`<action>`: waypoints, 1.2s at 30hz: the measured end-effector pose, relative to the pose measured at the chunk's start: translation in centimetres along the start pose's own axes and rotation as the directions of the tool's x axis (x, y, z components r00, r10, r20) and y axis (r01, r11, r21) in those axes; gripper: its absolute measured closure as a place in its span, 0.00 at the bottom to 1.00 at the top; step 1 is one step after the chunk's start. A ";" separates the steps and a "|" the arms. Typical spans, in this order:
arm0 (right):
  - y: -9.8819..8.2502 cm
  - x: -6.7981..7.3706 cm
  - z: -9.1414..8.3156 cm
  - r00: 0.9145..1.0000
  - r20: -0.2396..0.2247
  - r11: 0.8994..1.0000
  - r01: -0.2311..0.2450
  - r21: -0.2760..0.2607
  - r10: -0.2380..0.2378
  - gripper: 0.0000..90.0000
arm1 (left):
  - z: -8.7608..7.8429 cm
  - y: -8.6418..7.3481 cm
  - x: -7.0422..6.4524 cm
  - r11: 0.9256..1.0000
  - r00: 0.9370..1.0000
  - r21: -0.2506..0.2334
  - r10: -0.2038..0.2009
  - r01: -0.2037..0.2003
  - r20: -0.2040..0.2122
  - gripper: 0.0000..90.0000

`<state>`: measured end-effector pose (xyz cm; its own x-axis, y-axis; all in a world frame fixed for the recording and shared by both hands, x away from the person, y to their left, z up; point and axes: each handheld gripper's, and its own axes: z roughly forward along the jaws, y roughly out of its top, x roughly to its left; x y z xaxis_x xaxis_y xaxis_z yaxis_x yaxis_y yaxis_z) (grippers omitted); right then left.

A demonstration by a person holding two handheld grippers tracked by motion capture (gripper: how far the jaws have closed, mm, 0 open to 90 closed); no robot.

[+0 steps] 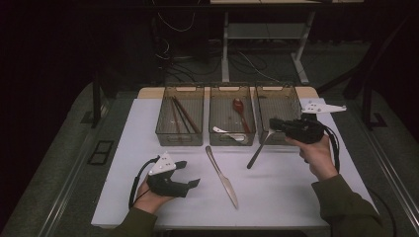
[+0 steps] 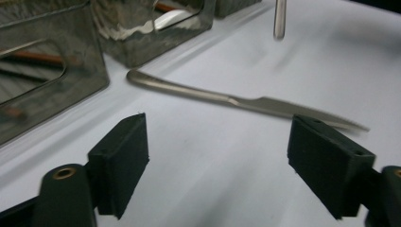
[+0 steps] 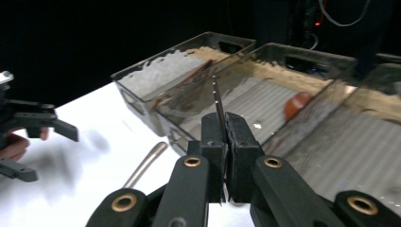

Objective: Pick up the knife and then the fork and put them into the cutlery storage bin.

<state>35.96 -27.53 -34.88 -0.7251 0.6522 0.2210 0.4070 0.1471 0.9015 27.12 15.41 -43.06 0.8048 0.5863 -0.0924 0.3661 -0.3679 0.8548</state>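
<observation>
My right gripper (image 1: 273, 123) is clamped on a piece of metal cutlery (image 1: 258, 151), its jaws pressed together on the thin edge near the head end; I cannot tell whether it is a fork or something else. In the high view its handle hangs down and toward me from the jaws, off the white table (image 1: 286, 192), just in front of the right bin (image 1: 294, 106). In the right gripper view the thin metal (image 3: 218, 101) stands up between my two black pads.

Taking that right bin as the landmark: the middle bin (image 1: 232, 121) sits just to its left, touching or nearly so, and holds a brown spoon (image 1: 240, 112) and a pale utensil (image 1: 228, 134) near its front wall. The left bin (image 1: 181, 121) stands beyond that, with dark red chopsticks (image 1: 183, 116) lying lengthwise in it.

A table knife (image 1: 222, 177) lies flat on the table in front of the middle bin, handle toward the bins, blade toward me.

My left gripper (image 1: 190, 173) is well to the left of the right bin, near the front edge, jaws apart with nothing between them; the knife (image 2: 246, 101) lies just beyond the pads (image 2: 125, 161).

I can read no brand, label or writing on anything here.
</observation>
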 end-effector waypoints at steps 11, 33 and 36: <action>2.2 -3.1 -2.3 0.996 0.088 0.999 -0.002 -0.037 0.005 0.96 | 0.4 -1.2 0.9 0.998 0.999 0.052 -0.039 0.039 -0.005 0.04; 5.6 -9.9 -3.1 0.962 0.254 0.993 -0.083 -0.084 0.102 0.96 | 0.5 -0.9 0.5 0.998 0.999 0.056 -0.037 0.036 0.016 0.00; 5.1 -10.9 -2.2 0.956 0.266 0.991 -0.108 -0.074 0.124 0.97 | 0.5 -0.9 0.4 0.998 0.999 0.054 -0.028 0.027 0.019 0.00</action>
<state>44.69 -35.50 -31.91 -0.4948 0.8395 0.2246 0.4408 0.0197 0.8974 27.33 15.58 -44.11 0.8029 0.5827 -0.1259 0.4125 -0.3906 0.8230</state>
